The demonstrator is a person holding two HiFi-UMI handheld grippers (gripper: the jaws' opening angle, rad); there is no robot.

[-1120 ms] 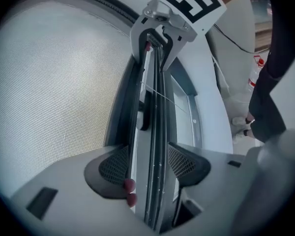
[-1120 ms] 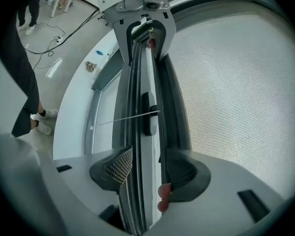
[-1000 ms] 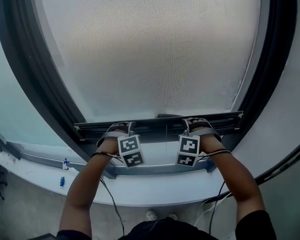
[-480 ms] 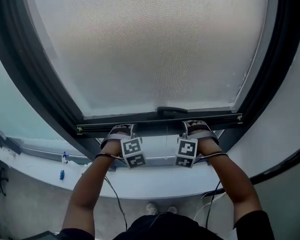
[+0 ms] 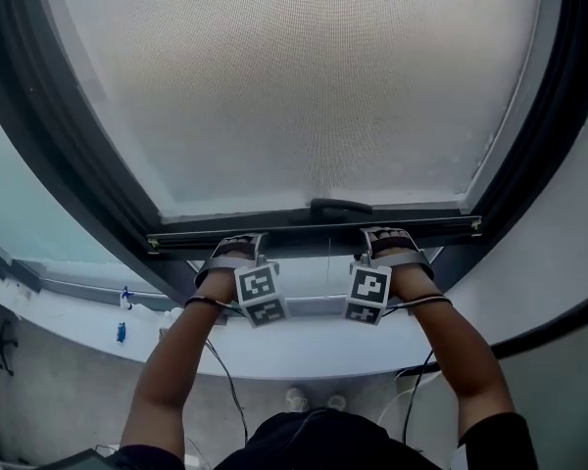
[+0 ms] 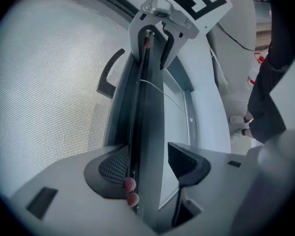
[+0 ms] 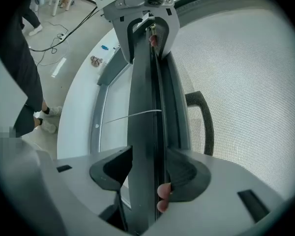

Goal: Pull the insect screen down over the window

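Observation:
The grey insect screen mesh [image 5: 304,86] fills most of the window. Its dark bottom bar [image 5: 314,225] lies level just above the lower window frame [image 5: 304,306], with a dark handle [image 5: 340,207] at its middle. My left gripper [image 5: 237,251] grips the bar left of the handle and my right gripper [image 5: 387,243] grips it to the right. In the left gripper view the bar [image 6: 145,107] runs between the jaws of my left gripper [image 6: 147,163], one pad [image 6: 115,166] against it. The right gripper view shows my right gripper [image 7: 150,171] closed on the bar [image 7: 145,107].
A white curved sill [image 5: 304,360] runs below the window, with small blue items [image 5: 121,331] at its left. Dark frame posts [image 5: 69,155] flank the screen. Cables [image 5: 225,390] hang from both grippers, and the person's shoes [image 5: 294,398] show on the floor.
Both grippers have come down with the bottom bar, and the gap between the bar and the lower frame has narrowed. More mesh shows above the bar.

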